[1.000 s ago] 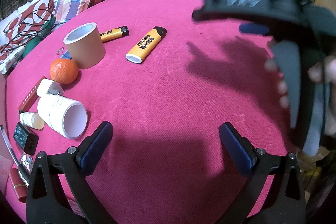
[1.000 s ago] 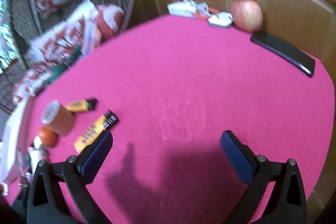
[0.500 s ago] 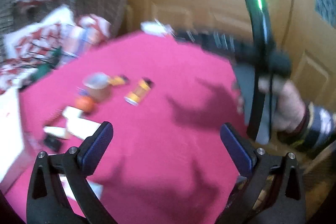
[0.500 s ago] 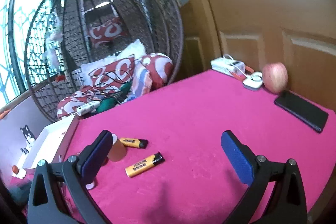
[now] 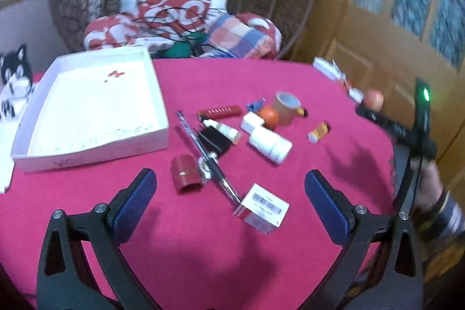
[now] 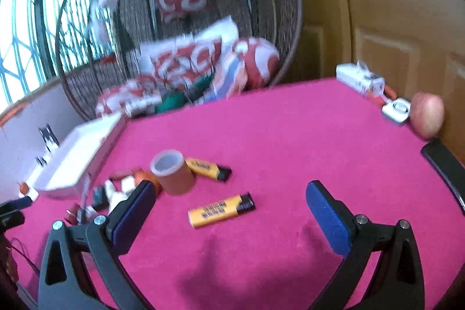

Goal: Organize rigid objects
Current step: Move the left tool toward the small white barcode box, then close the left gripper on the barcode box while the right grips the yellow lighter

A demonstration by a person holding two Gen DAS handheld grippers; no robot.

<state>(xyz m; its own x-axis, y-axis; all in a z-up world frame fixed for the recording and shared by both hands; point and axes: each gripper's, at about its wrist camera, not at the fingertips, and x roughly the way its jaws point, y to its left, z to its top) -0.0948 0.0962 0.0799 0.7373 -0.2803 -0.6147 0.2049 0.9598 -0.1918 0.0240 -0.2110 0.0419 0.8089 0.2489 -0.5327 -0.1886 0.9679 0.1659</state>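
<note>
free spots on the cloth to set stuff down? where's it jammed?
Free: the white tray holds nothing; bare cloth runs from the yellow lighter to the apple and phone; also the near strip before the barcode box. Jammed: the pile between tray and tape roll.

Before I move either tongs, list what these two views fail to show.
- Black phone, right wrist view: cut off by the frame edge.
- Small items behind the right tongs' left finger: hidden and blurred.
- Label on the white bottle, left wrist view: too small to read.
- White tray interior, right wrist view: hidden by its near wall.
</note>
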